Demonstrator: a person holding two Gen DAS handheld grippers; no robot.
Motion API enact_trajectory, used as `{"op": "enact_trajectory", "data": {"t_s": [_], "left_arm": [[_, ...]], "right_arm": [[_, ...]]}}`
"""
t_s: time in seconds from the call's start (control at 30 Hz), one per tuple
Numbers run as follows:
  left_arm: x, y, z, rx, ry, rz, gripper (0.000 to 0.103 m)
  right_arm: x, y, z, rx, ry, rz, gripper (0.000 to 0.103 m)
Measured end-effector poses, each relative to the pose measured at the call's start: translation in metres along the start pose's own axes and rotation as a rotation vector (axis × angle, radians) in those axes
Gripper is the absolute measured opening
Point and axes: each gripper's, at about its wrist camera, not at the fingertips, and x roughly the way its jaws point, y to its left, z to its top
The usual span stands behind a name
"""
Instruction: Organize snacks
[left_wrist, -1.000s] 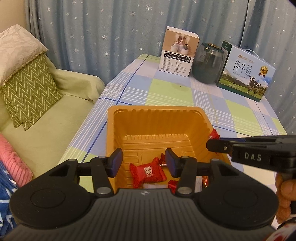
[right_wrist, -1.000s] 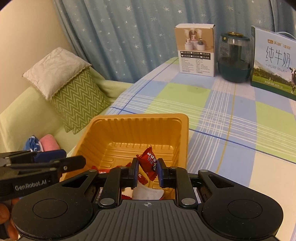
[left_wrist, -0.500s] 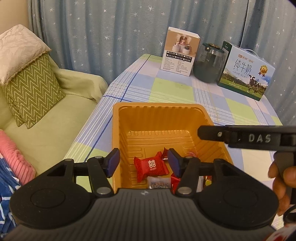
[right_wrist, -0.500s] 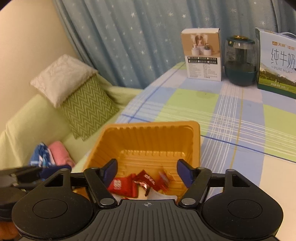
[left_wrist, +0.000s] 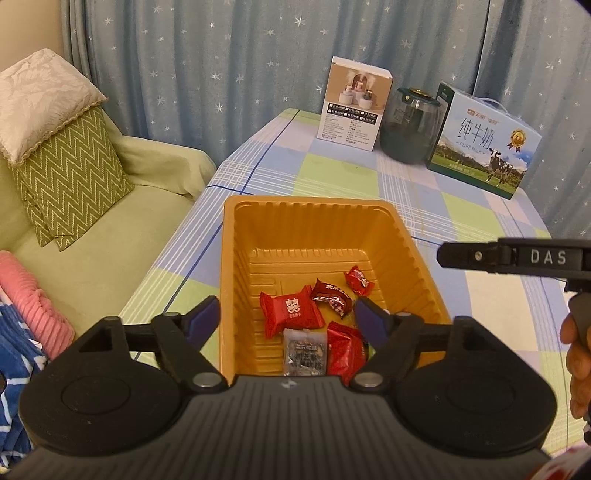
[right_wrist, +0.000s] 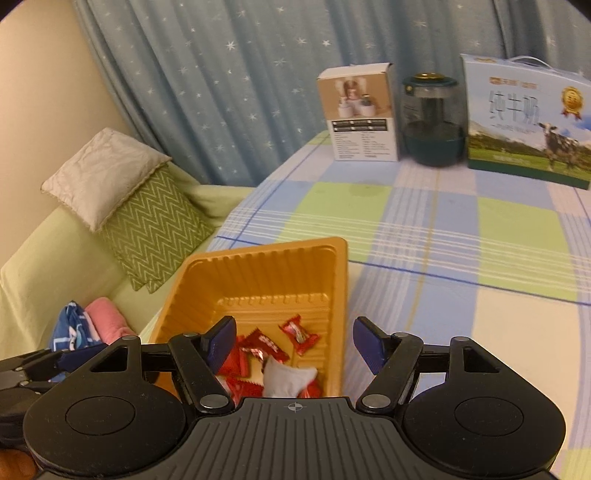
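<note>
Snacks (left_wrist: 291, 314) lie loose at 6 o'clock in the orange tray (left_wrist: 310, 206); left gripper (left_wrist: 288, 314), just opening, and right gripper (right_wrist: 293, 341) stand spread and empty, so lift both clear before your next pick.

Candies (left_wrist: 291, 314) in tray (left_wrist: 306, 205), boxes (left_wrist: 352, 105) behind

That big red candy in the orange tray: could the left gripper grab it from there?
Probably yes. The big red candy lies uncovered in the orange tray, between and just beyond the left gripper's open fingers.
</note>
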Motion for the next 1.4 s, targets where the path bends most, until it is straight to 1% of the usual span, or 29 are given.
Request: {"op": "enact_trajectory", "data": {"t_s": [0.23,0.47,0.63,0.73,0.83,1.0,1.07,1.17,1.27,1.4], "left_arm": [[-0.030,-0.007,-0.006,-0.010,-0.035,0.020,0.095],[-0.066,-0.015,-0.016,-0.026,-0.053,0.021,0.103],[-0.094,-0.020,-0.026,-0.048,-0.077,0.030,0.103],[-0.111,-0.022,-0.033,-0.055,-0.097,0.015,0.103],[-0.125,-0.025,-0.040,-0.052,-0.106,0.031,0.103],[-0.143,-0.028,-0.052,-0.053,-0.090,0.063,0.103],[-0.151,-0.027,-0.059,-0.065,-0.089,0.048,0.103],[-0.164,-0.029,-0.070,-0.071,-0.091,0.052,0.103],[-0.173,-0.030,-0.079,-0.075,-0.080,0.033,0.103],[-0.186,-0.033,-0.091,-0.069,-0.072,0.037,0.103]], "right_arm": [[-0.031,0.003,-0.012,0.000,0.004,-0.025,0.070],[-0.071,0.011,-0.029,-0.005,-0.016,-0.039,0.070],[-0.094,0.022,-0.043,-0.030,-0.012,-0.049,0.070],[-0.106,0.027,-0.052,-0.042,-0.008,-0.053,0.071],[-0.119,0.030,-0.062,-0.051,-0.012,-0.056,0.073],[-0.142,0.034,-0.078,-0.060,-0.016,-0.077,0.077],[-0.151,0.035,-0.085,-0.061,-0.019,-0.096,0.078],[-0.165,0.037,-0.094,-0.056,-0.025,-0.102,0.079],[-0.178,0.041,-0.102,-0.071,-0.036,-0.110,0.081],[-0.191,0.048,-0.112,-0.091,-0.037,-0.125,0.082]]}}
